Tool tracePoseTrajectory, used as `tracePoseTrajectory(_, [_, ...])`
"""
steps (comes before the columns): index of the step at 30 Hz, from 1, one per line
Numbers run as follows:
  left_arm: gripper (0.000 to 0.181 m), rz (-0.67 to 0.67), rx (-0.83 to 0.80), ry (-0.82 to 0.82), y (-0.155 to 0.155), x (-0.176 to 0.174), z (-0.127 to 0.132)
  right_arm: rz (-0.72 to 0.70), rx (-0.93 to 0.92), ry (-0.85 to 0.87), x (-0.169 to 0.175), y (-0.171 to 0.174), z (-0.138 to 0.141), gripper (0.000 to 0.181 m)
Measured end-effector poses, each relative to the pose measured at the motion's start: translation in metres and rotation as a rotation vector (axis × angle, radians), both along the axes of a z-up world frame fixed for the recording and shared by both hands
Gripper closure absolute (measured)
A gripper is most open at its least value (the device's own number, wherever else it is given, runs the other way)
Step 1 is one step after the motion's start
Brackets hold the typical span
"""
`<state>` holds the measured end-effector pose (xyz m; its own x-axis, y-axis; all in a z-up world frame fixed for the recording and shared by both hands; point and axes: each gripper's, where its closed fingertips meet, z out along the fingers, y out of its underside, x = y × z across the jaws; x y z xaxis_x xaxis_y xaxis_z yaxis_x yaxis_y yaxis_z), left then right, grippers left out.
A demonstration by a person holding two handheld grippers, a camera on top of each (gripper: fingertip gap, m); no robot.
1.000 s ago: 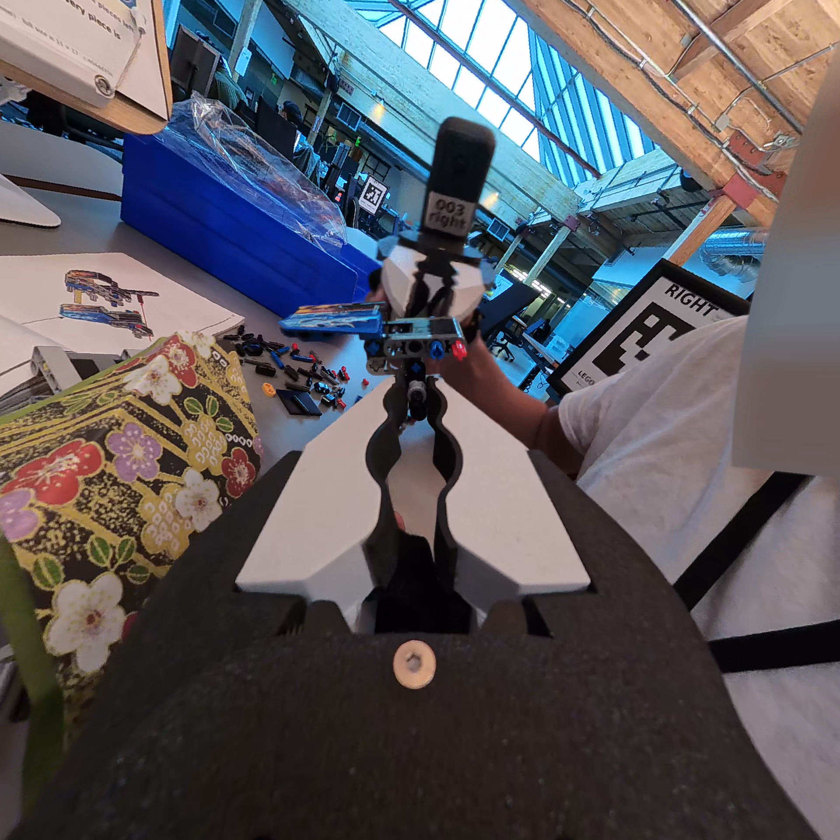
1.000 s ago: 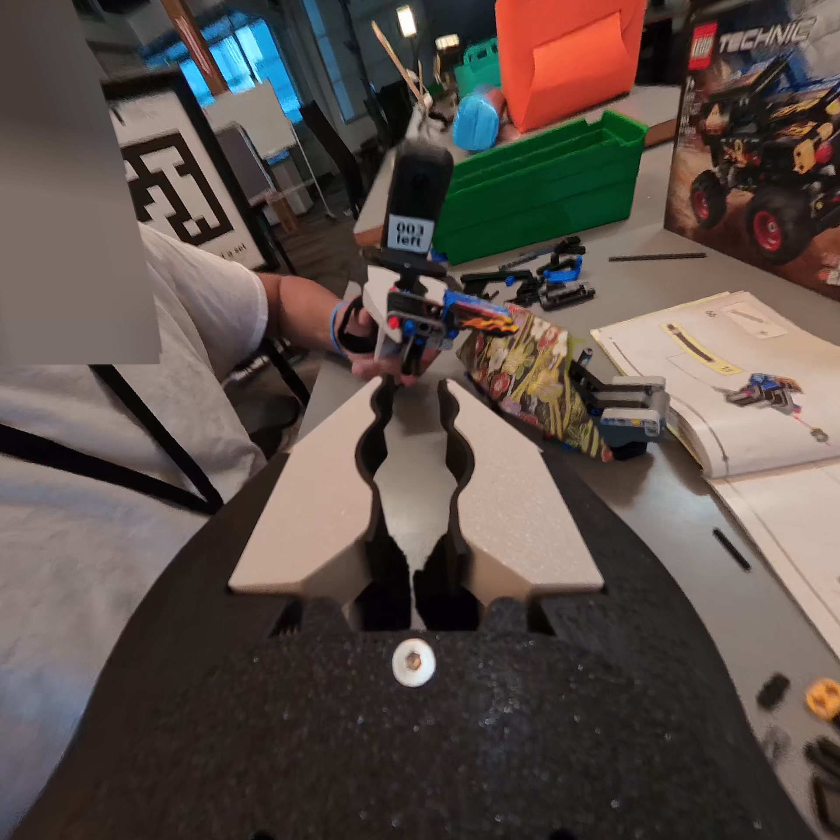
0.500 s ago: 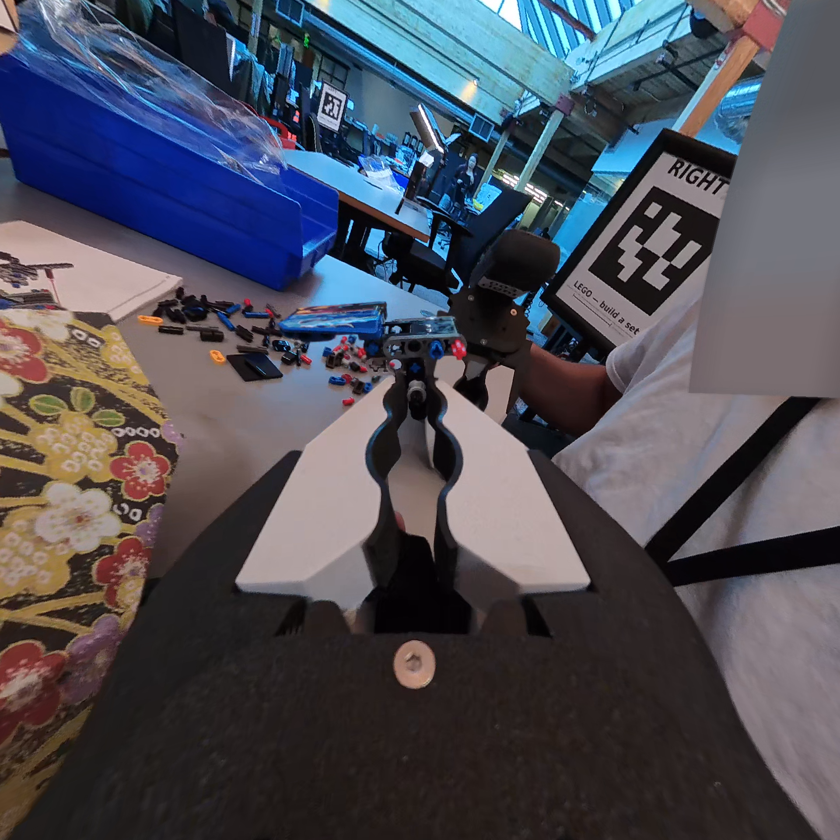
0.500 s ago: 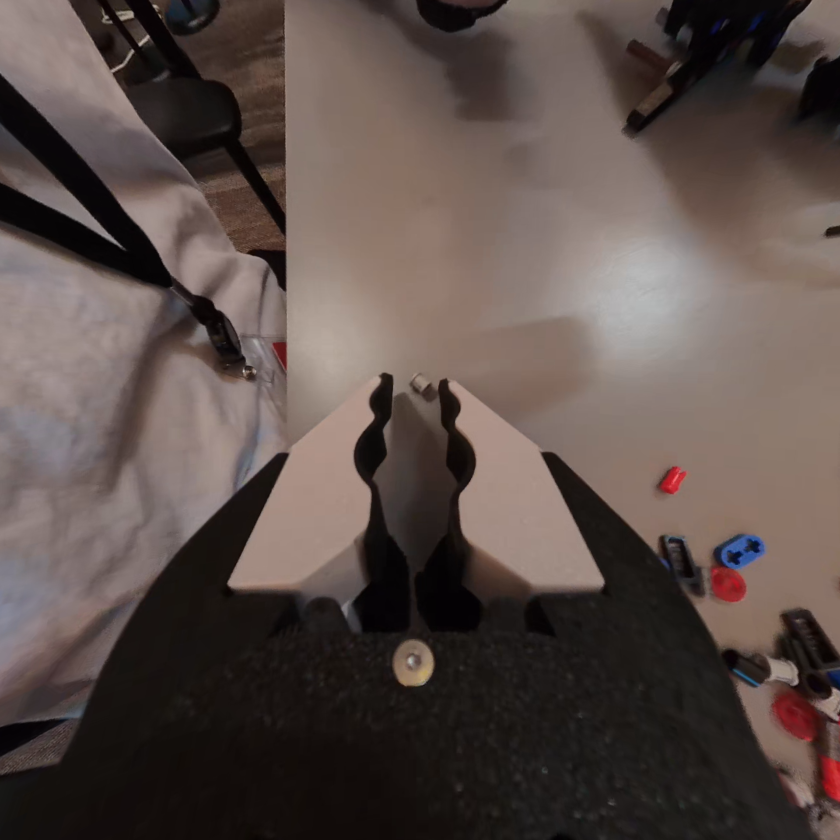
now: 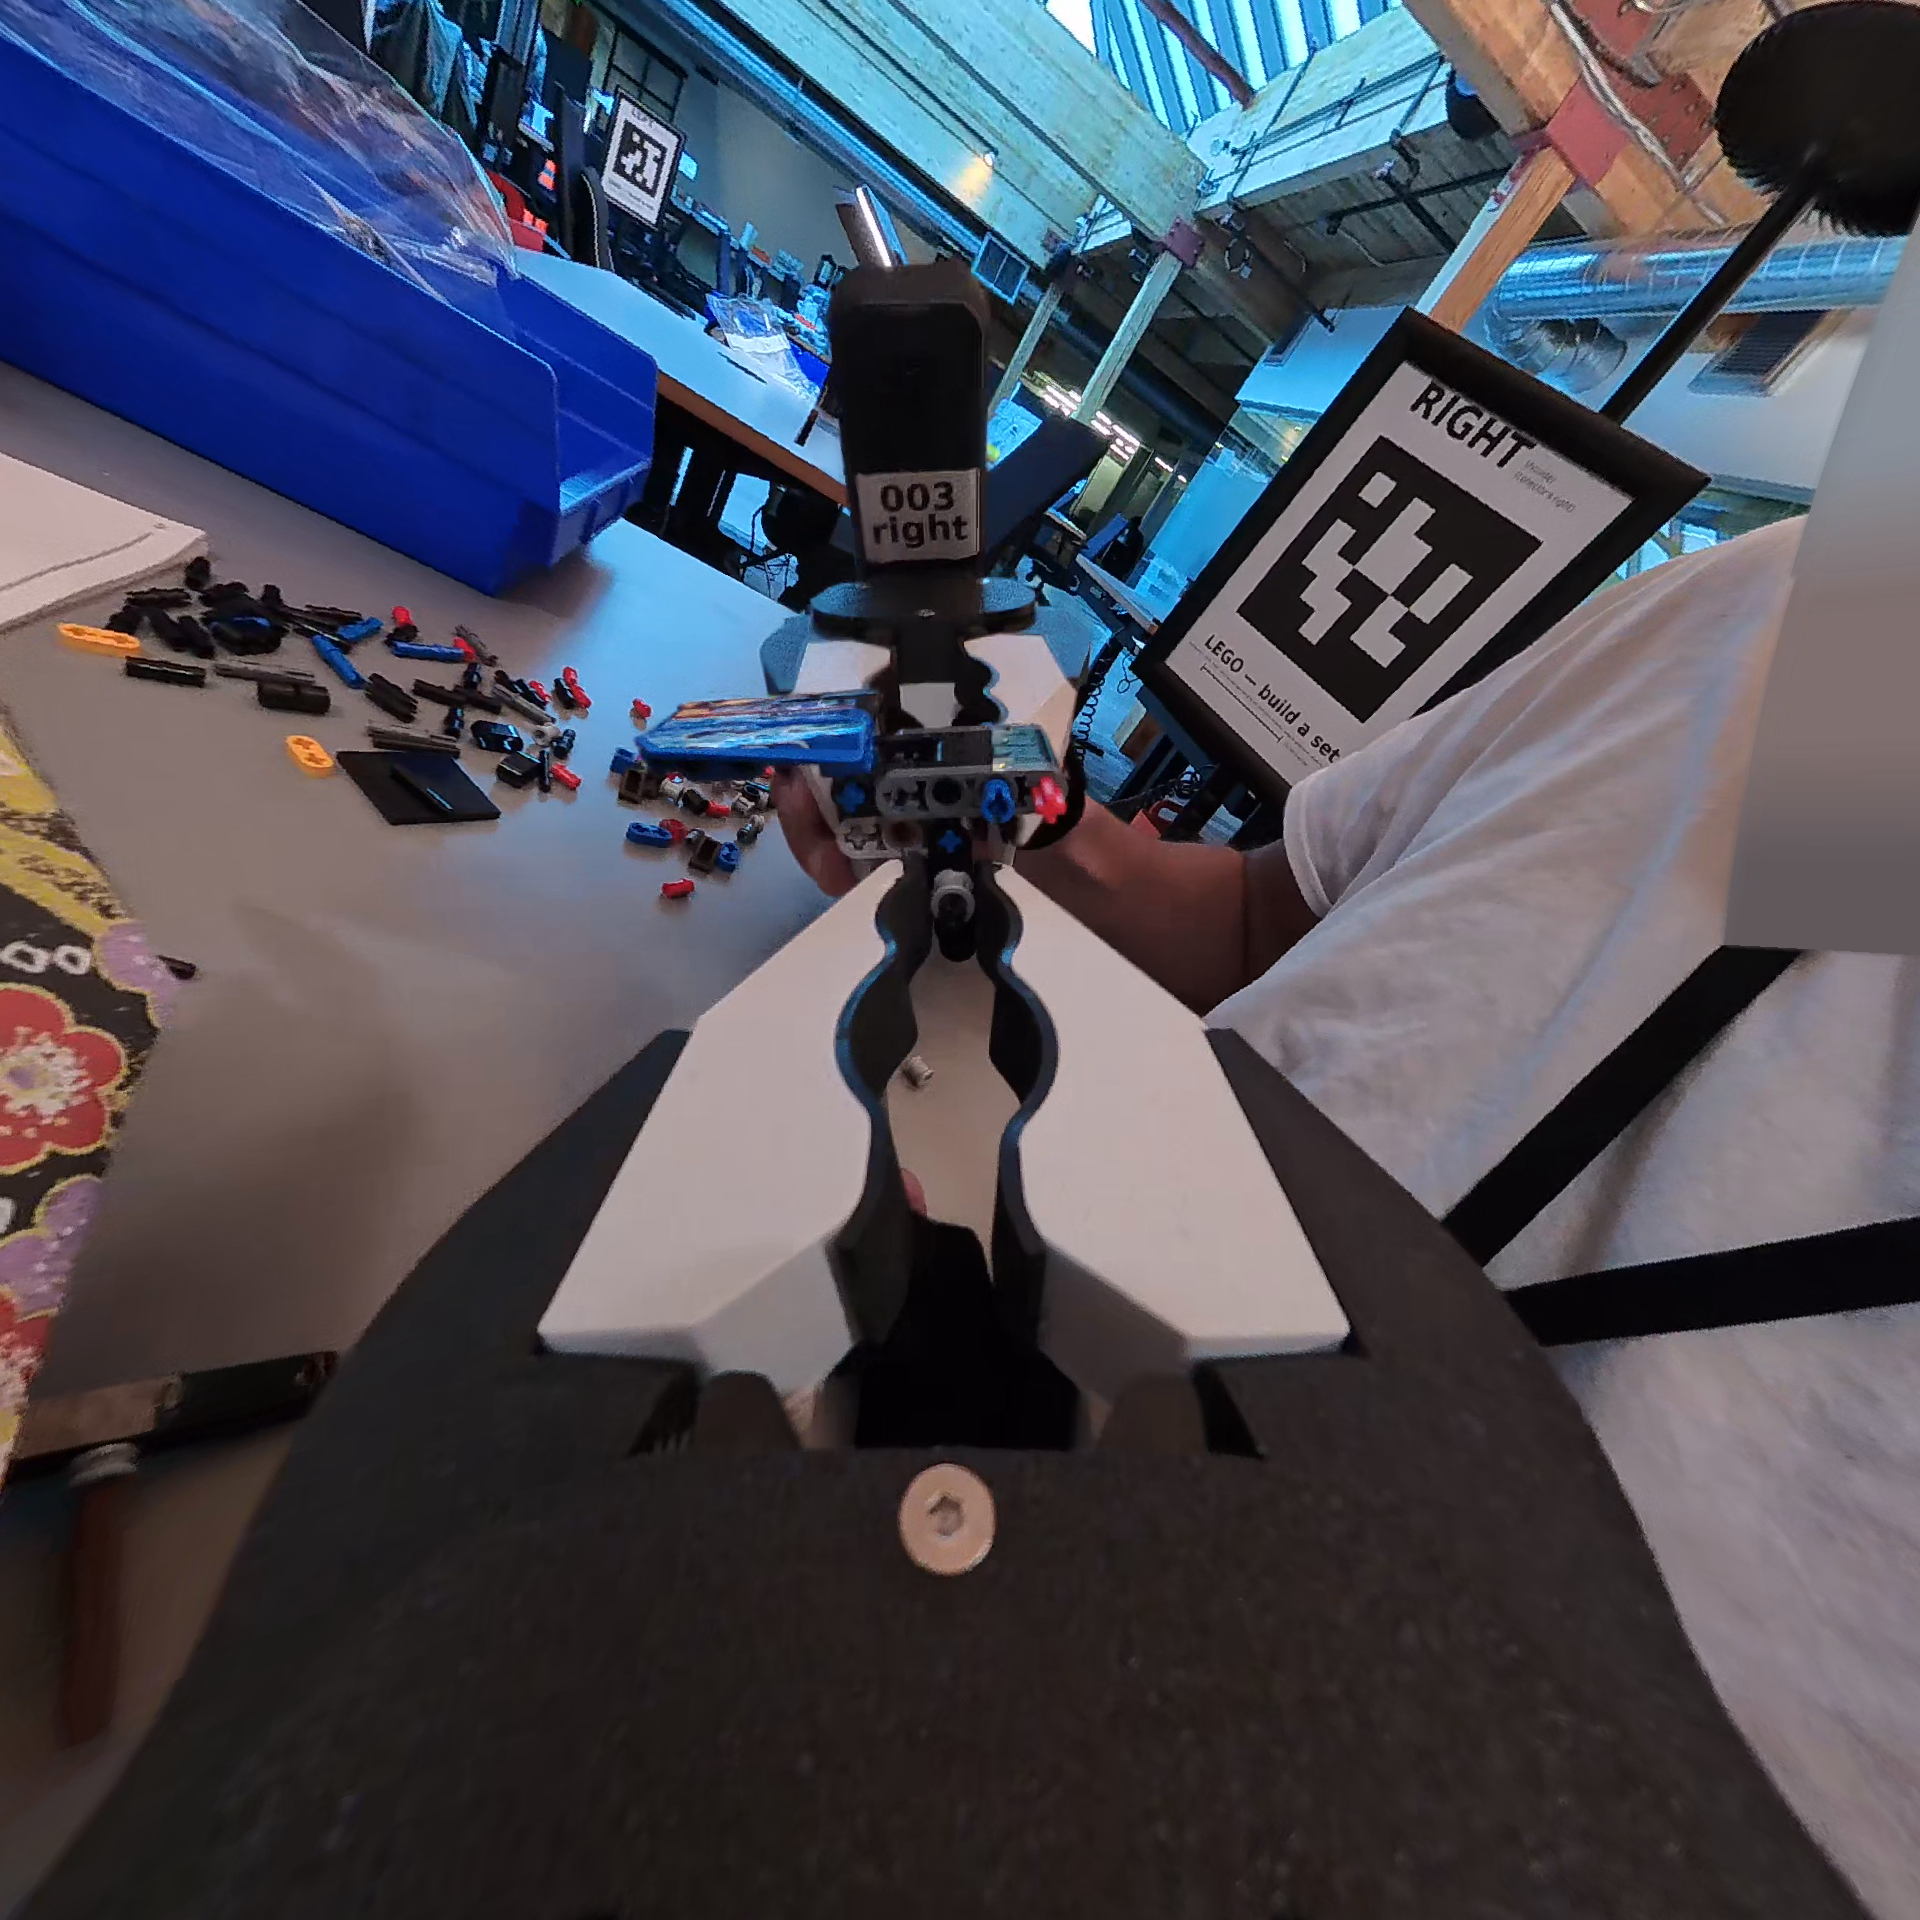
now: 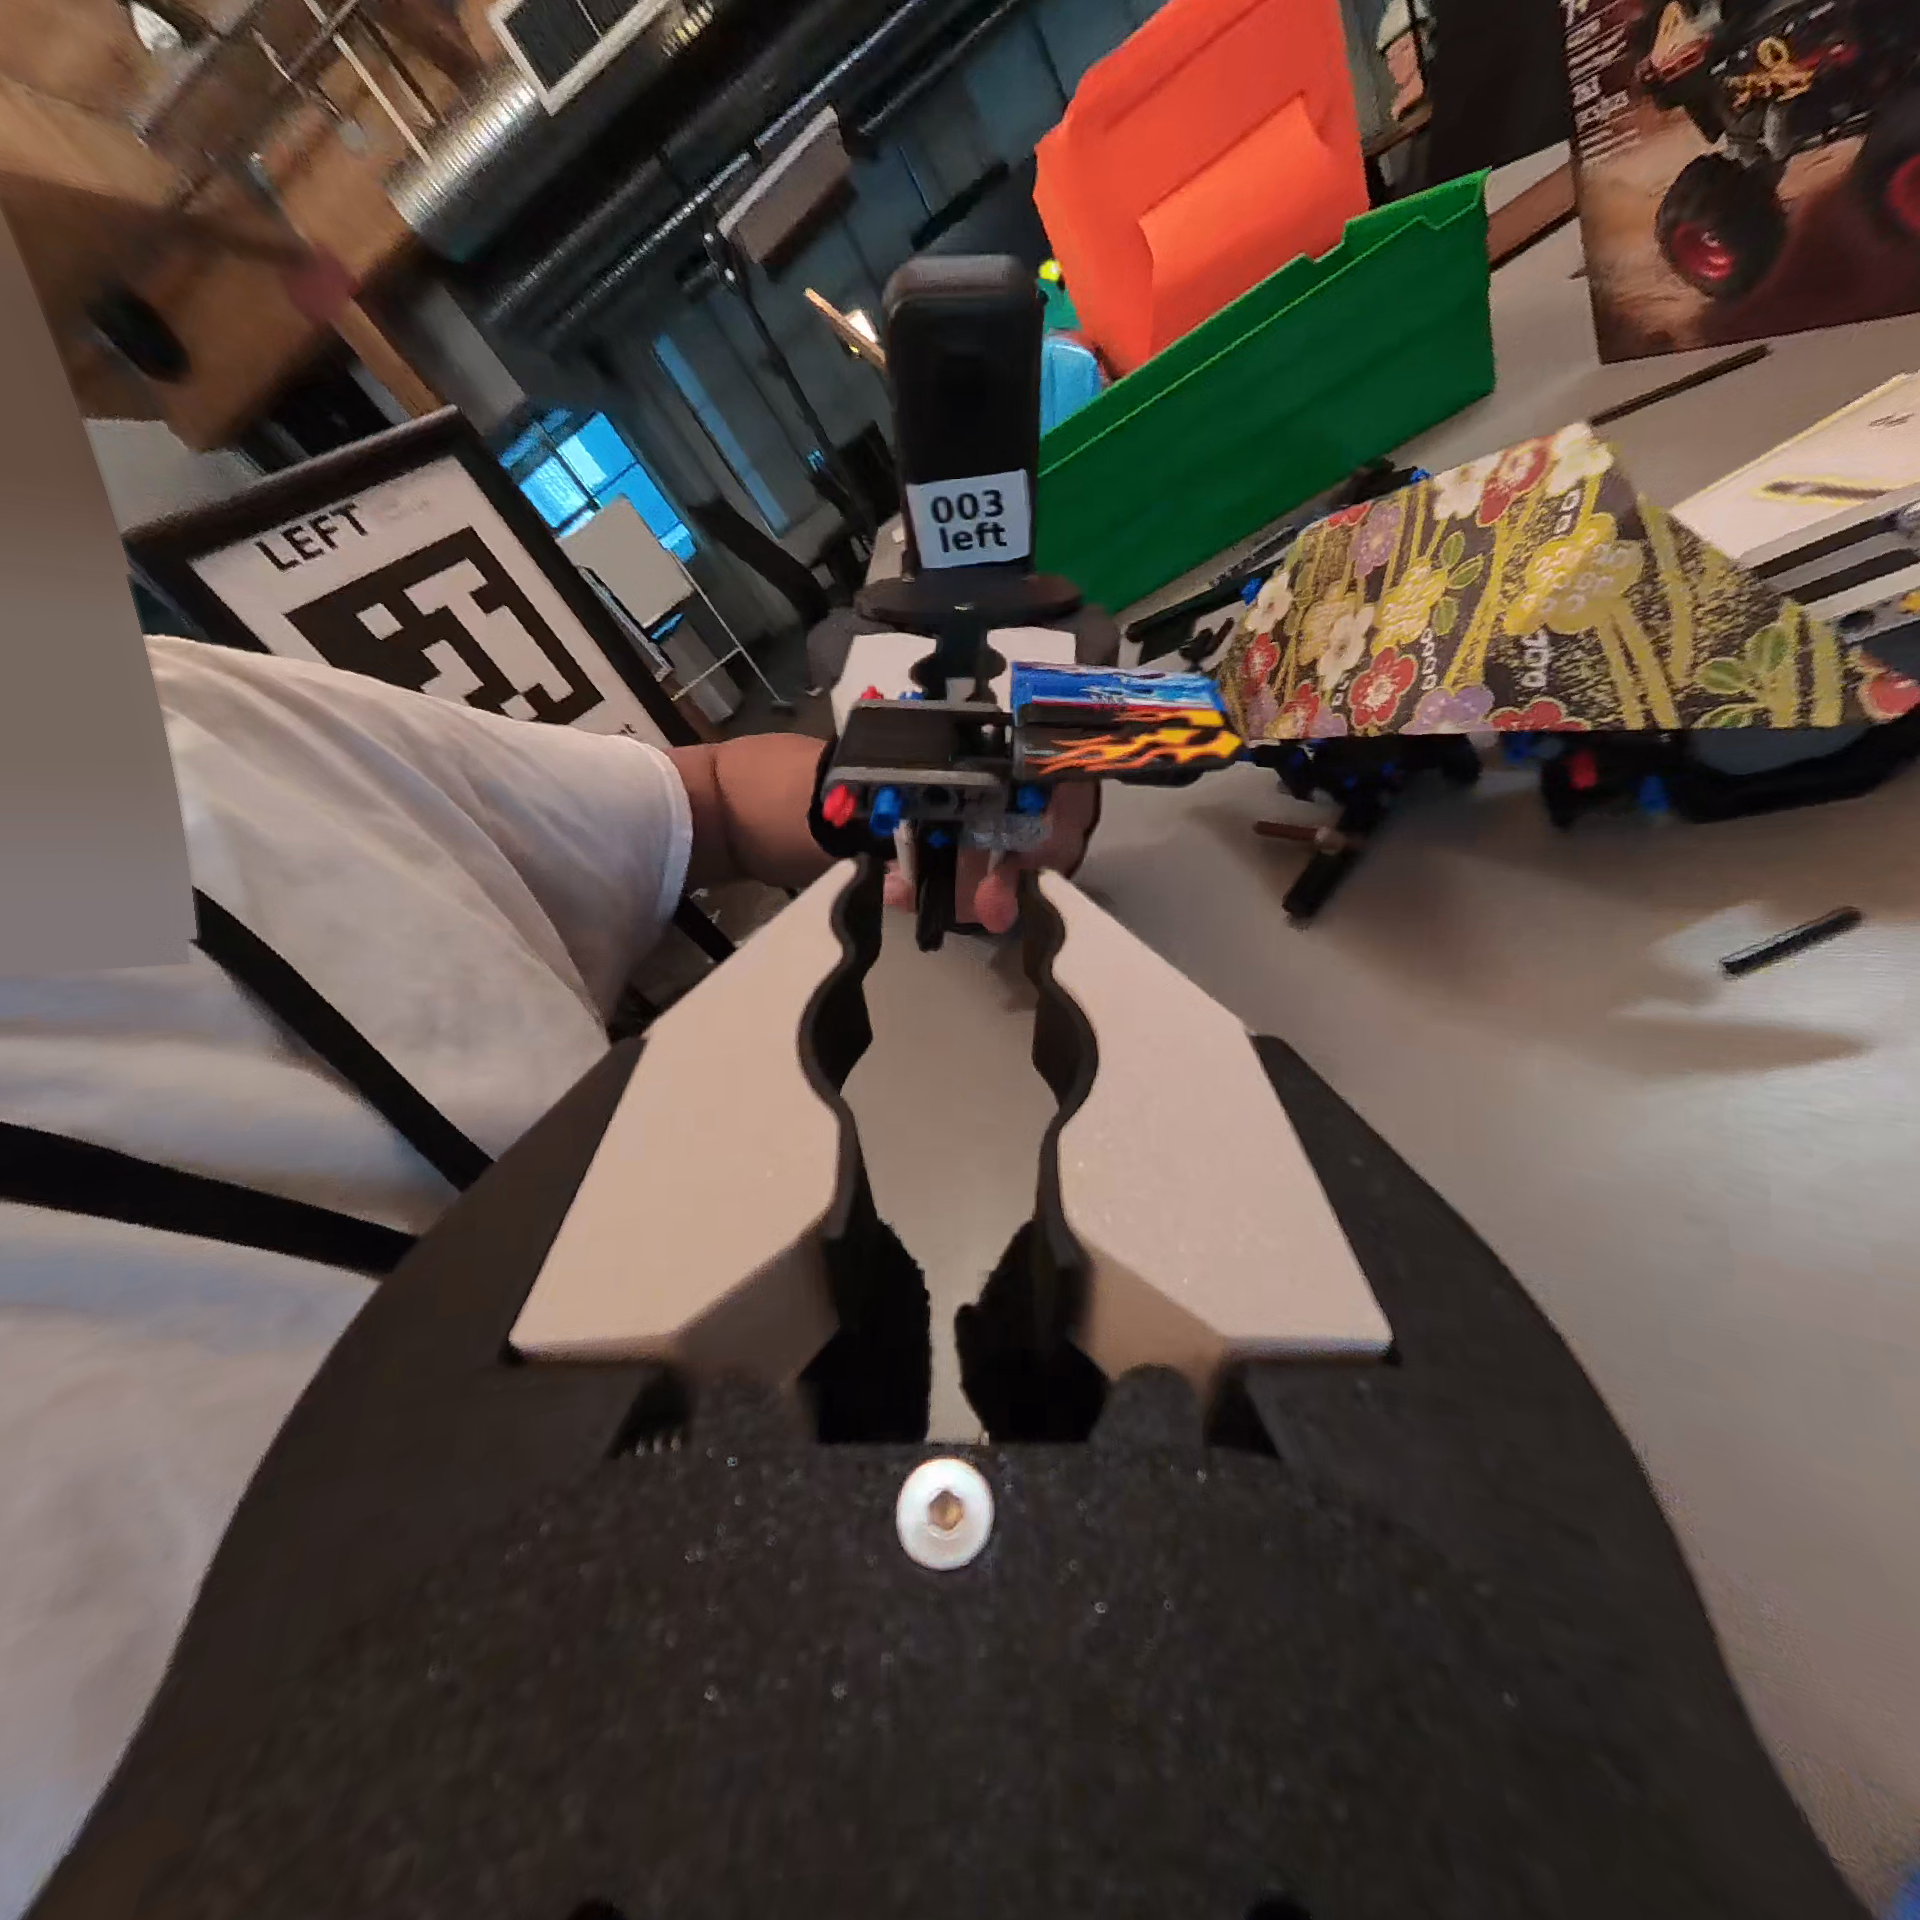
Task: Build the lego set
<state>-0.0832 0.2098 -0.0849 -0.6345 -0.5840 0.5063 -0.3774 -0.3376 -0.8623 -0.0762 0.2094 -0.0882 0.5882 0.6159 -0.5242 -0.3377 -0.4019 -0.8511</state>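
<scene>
Grey-fingered, the left gripper (image 5: 951,894) pinches a half-built lego piece (image 5: 940,779) with its blue flame panel, while the right gripper (image 6: 945,914) faces it with narrowly parted, empty fingers, and beyond lie many loose parts (image 5: 416,696) on the table (image 5: 416,987), so much building apparently remains.

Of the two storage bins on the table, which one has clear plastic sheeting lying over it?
The blue bin, seen in the left wrist view, has clear plastic draped over its top. The green bin, in the right wrist view, is uncovered.

Two tongs (image 5: 943,883), one assembly (image 5: 940,774), maybe forty loose pieces (image 5: 416,696).
</scene>
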Motion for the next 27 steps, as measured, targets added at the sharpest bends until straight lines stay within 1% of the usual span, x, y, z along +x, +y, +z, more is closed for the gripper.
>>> tracePoseTrajectory(2, [0.176,0.004,0.003,0.008,-0.002,0.002,-0.002,0.009,0.012,0.016,-0.005,0.001,0.000,0.164])
tracePoseTrajectory(3, [0.176,0.008,0.000,0.012,-0.002,0.002,-0.003,0.001,0.013,0.006,-0.005,0.002,-0.001,0.175])
tracePoseTrajectory(5, [0.176,0.030,0.007,0.024,0.001,0.005,-0.006,-0.024,0.011,0.007,-0.002,0.005,-0.004,0.175])
tracePoseTrajectory(7, [0.175,0.036,0.041,0.023,0.002,0.004,-0.008,-0.011,-0.010,0.036,-0.002,0.005,-0.007,0.175])
tracePoseTrajectory(10, [0.169,0.064,0.059,-0.009,0.008,0.003,-0.003,-0.015,-0.018,0.088,0.004,0.006,-0.006,0.175])
tracePoseTrajectory(12, [0.170,0.069,0.063,-0.013,0.011,0.003,-0.002,-0.012,-0.016,0.089,0.004,0.005,-0.006,0.175])
tracePoseTrajectory(15, [0.177,0.085,0.068,-0.024,0.013,0.004,-0.001,-0.005,-0.016,0.073,0.003,0.005,-0.007,0.175])
tracePoseTrajectory(22, [0.169,0.101,0.083,-0.030,0.021,0.003,0.001,-0.027,-0.007,0.115,0.012,0.004,-0.003,0.175])
tracePoseTrajectory(27, [0.173,0.107,0.103,-0.043,0.023,0.002,0.001,-0.020,-0.009,0.121,0.012,0.003,-0.002,0.175])
